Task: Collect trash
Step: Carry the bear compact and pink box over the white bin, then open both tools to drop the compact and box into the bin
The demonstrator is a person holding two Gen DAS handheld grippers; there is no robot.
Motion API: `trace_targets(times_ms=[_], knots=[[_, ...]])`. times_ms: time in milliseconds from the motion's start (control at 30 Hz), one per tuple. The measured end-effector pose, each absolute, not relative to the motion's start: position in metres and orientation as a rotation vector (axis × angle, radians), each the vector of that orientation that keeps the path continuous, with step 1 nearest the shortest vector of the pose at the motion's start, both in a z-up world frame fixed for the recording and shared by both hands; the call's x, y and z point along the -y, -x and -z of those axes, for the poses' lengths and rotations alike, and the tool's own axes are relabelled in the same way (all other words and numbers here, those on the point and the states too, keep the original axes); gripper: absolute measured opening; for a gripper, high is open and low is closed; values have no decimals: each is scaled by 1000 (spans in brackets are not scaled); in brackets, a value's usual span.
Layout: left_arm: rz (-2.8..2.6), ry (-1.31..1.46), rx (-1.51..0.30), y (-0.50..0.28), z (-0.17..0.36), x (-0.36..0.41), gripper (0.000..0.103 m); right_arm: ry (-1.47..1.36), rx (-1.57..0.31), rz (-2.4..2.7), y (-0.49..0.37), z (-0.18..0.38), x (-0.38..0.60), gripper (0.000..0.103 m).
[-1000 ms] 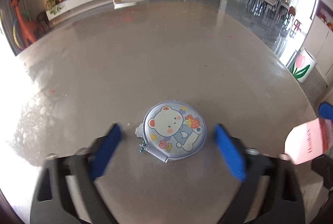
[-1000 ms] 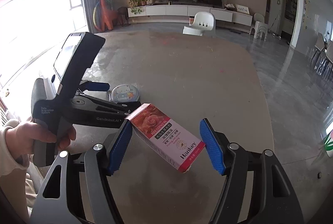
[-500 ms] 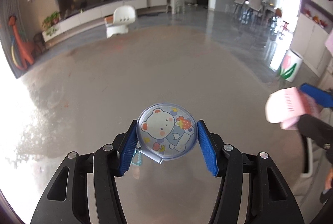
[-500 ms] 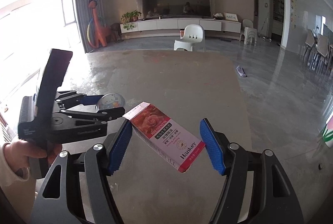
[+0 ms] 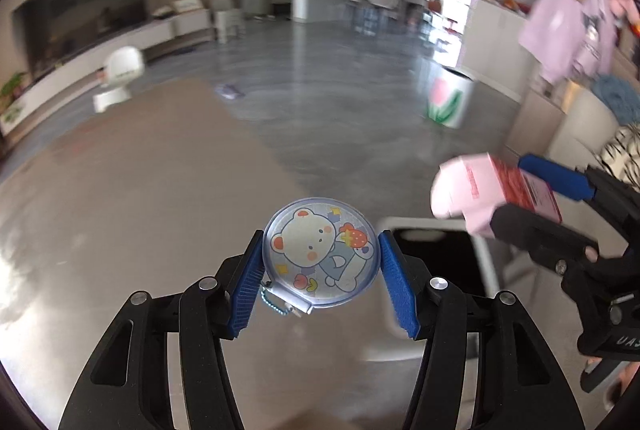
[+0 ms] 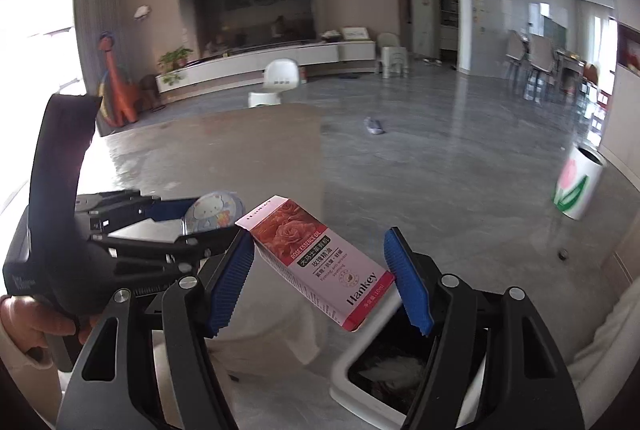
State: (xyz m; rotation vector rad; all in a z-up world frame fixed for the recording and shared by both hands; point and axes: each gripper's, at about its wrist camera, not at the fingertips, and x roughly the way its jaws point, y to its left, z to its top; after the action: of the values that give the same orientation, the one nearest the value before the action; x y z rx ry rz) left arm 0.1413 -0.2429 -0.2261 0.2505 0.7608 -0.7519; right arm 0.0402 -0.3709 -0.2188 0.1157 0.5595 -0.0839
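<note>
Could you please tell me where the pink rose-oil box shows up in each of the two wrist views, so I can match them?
Left wrist view: the pink rose-oil box sits at the right edge, held in the right gripper.
Right wrist view: the box is lower centre, between the blue fingers.
Shared landmark: the white tulip bin on the floor.

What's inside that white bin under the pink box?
The white plastic bin has a dark lining, with something pale and crumpled inside. The right gripper, shut on the pink rose-print carton, covers most of the opening, so other contents stay unseen.
</note>
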Motion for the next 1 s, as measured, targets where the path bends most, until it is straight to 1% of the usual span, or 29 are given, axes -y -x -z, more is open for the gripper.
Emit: trace_targets(times_ms=[167,300,500,533,567,600,633,767,1000], knots=[[872,-330,-777,-112,243,304,56,-174,-551,175,-13,228,410,68],[929,-390,-775,-96,252,338,56,-203,-560,218,3,241,433,68],[955,-434,-798,-88,267,368,56,-234,-569,242,15,261,457,68],[968,-443,-819,-91,272,374,59,-241,-570,247,15,264,461,68],[974,-471,-853,-93,279,382,66,-249,-572,249,16,268,463,68],[961,-514,-887,-93,286,389,95,-256,-579,254,15,273,467,68],[933,-562,-905,-94,294,395,98,-259,-583,258,15,275,472,68],[860,-682,-846,-87,311,405,98,-277,-585,261,20,283,479,68],[841,-635,-817,-91,296,386,98,-292,-582,249,18,286,481,68]])
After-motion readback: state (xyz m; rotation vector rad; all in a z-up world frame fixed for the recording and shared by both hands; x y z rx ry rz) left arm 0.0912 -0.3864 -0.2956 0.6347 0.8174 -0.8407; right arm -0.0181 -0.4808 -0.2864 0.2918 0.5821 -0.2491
